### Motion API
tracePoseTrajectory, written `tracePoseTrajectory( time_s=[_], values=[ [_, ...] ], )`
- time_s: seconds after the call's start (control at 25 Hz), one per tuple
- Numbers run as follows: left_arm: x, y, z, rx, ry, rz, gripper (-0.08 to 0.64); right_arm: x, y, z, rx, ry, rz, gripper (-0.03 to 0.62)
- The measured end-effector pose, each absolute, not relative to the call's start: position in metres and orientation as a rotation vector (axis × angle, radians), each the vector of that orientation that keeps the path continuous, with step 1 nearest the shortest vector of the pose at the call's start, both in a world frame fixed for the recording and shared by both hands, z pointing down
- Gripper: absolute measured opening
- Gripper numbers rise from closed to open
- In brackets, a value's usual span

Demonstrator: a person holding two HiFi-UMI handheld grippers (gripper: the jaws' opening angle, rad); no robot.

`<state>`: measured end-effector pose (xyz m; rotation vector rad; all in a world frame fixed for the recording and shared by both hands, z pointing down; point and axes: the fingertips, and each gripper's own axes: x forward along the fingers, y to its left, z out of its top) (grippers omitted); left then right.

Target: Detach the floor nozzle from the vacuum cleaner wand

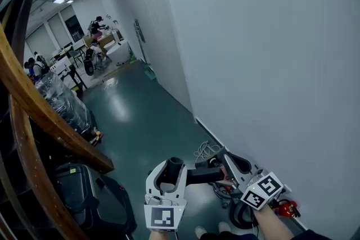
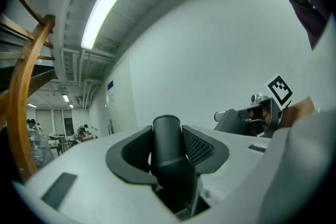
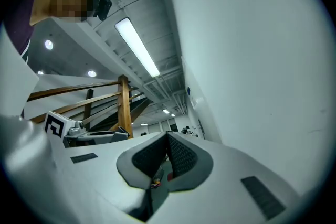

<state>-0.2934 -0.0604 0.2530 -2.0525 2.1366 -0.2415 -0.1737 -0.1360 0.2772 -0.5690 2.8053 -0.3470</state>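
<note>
A dark grey tube stands up between the jaws of my left gripper at the bottom middle of the head view, and its black continuation bends off to the right. In the left gripper view the tube fills the gap and both pads rest against its sides, so the left gripper is shut on it. My right gripper hangs just to the right, beside the tube's black arm. Its pads meet in the right gripper view, where the right gripper holds nothing.
A white wall runs along the right. Vacuum parts, a red item and a white cable lie at its foot. A wooden stair rail and a black bag stand left. People sit at desks far back.
</note>
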Motion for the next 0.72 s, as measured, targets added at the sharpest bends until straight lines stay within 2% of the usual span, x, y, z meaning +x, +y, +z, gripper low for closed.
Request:
tracePoseTrajectory(
  time_s=[0.28, 0.72],
  values=[
    [-0.303, -0.037, 0.208, -1.907, 2.171, -0.061, 0.178, -0.166, -0.120, 0.234, -0.603, 2.745, -0.193, 0.017],
    [-0.305, -0.026, 0.197, -1.910, 2.113, -0.013, 0.178, -0.179, -0.105, 0.210, -0.613, 2.735, -0.023, 0.017]
  ],
)
